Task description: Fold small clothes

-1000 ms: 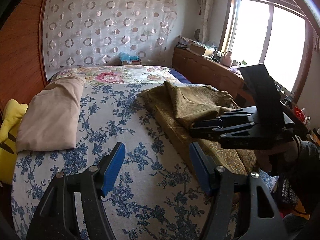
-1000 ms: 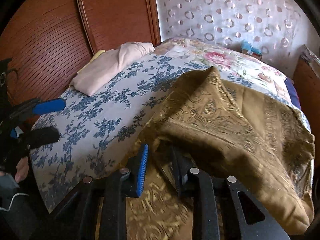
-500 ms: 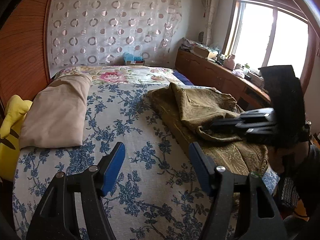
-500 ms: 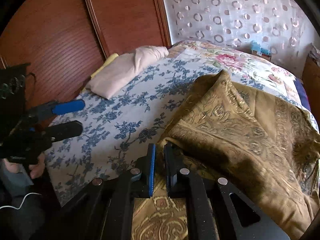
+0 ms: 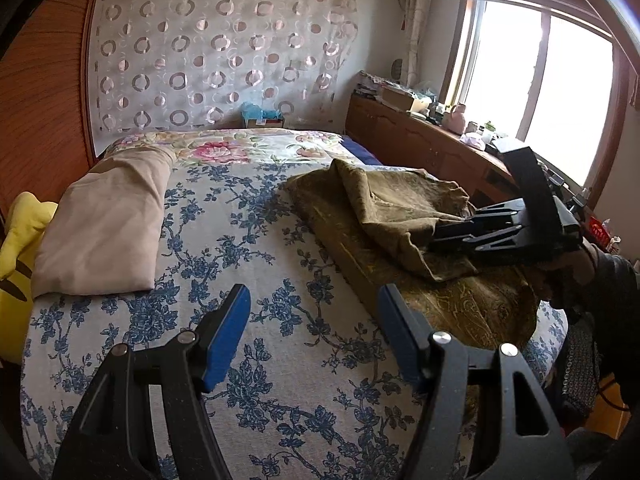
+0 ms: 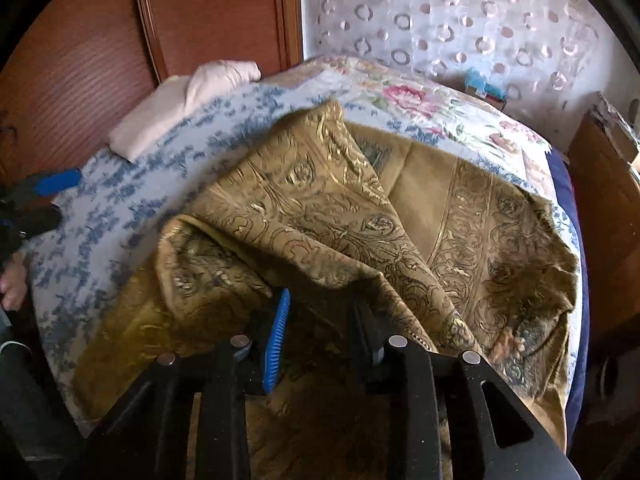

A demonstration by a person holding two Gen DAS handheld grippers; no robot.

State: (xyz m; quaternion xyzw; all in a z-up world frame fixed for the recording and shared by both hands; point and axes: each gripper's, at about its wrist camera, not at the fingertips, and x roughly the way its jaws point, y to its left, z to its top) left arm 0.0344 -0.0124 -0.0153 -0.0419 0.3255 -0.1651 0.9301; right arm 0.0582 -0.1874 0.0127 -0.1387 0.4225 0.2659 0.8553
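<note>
An olive-gold brocade cloth (image 5: pixel 400 208) (image 6: pixel 320 200) lies rumpled on the right side of the bed, one flap folded over on itself. My right gripper (image 6: pixel 320 300) (image 5: pixel 436 240) sits low at the cloth's near edge. Its jaws are opening; the folded flap drapes just past the fingertips and only the lower layer shows between them, unpressed. My left gripper (image 5: pixel 314 300) (image 6: pixel 48 196) hovers open over the blue-flowered bedspread (image 5: pixel 240 240), left of the cloth, holding nothing.
A folded beige quilt (image 5: pixel 108 216) lies along the bed's left side beside a yellow plush (image 5: pixel 20 240). A wooden cabinet (image 5: pixel 420 136) with clutter runs under the window on the right. Wooden panelling (image 6: pixel 80 60) stands behind the bed.
The right gripper's jaws pinched nearly shut at the cloth's fold, then parted again. That gripper drew back toward the bed's right edge and the flap settled lower. The left gripper stayed put.
</note>
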